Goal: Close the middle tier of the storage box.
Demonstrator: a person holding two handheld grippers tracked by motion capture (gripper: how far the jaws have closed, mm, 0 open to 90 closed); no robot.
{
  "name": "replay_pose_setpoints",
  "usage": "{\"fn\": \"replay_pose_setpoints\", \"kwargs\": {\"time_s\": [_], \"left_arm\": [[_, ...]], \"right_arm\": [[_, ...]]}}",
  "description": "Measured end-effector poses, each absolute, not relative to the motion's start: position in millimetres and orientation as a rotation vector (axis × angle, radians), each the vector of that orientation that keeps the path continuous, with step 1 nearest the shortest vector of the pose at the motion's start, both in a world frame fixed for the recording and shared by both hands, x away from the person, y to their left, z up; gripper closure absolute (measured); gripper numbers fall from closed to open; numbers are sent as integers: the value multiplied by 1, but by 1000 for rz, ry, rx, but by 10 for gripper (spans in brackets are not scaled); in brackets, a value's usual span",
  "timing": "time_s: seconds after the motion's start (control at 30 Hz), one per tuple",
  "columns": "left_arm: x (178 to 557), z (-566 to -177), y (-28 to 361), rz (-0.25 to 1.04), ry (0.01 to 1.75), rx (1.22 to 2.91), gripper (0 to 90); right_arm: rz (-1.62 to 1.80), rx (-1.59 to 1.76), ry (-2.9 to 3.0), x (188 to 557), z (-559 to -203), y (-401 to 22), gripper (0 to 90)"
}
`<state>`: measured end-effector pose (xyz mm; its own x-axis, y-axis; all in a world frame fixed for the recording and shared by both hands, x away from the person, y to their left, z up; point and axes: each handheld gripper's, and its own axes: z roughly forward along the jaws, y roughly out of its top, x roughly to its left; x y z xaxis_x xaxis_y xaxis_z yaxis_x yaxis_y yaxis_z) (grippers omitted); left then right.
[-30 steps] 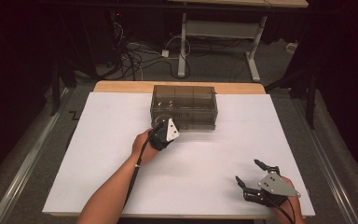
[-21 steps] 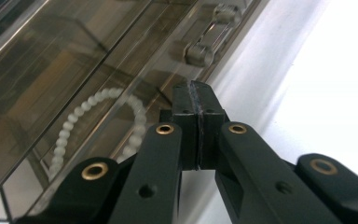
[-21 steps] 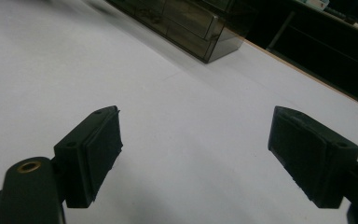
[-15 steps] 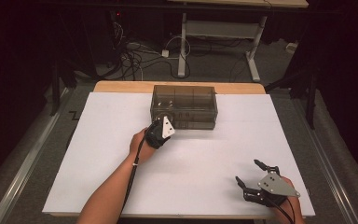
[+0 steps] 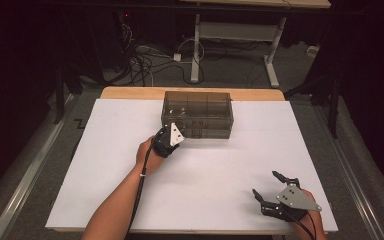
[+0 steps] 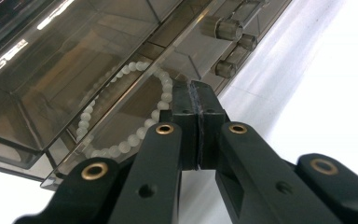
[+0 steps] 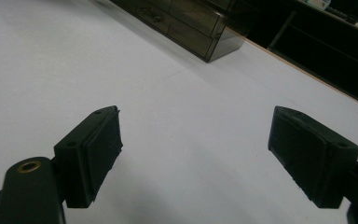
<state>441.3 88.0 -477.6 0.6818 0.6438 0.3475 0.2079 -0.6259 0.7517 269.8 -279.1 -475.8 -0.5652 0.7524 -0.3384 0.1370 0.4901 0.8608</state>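
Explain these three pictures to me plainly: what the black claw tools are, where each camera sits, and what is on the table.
A person works at a white table, holding a hand-held two-jaw gripper in each hand. One picture looks down from above. The other two come from cameras riding on the grippers, looking along their black jaws. The left gripper is shut, its tips against the front of a smoky clear drawer box; a white bead bracelet lies in one drawer. Whether it pinches anything is hard to tell. The right gripper rests near the table's front edge, jaws open and empty.

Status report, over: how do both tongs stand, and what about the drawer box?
Left tongs shut, tips at drawer box front. White bead bracelet inside the drawer. Right tongs open, empty, apart on the white table. Nothing in the way.
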Motion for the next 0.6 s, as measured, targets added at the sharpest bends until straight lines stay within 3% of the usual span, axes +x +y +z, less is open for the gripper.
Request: {"fn": "replay_pose_setpoints", "kwargs": {"time_s": [0.6], "left_arm": [[445, -475, 97, 849, 643, 2219, 874]], "right_arm": [[1064, 729, 2008, 270, -477, -278, 179]]}}
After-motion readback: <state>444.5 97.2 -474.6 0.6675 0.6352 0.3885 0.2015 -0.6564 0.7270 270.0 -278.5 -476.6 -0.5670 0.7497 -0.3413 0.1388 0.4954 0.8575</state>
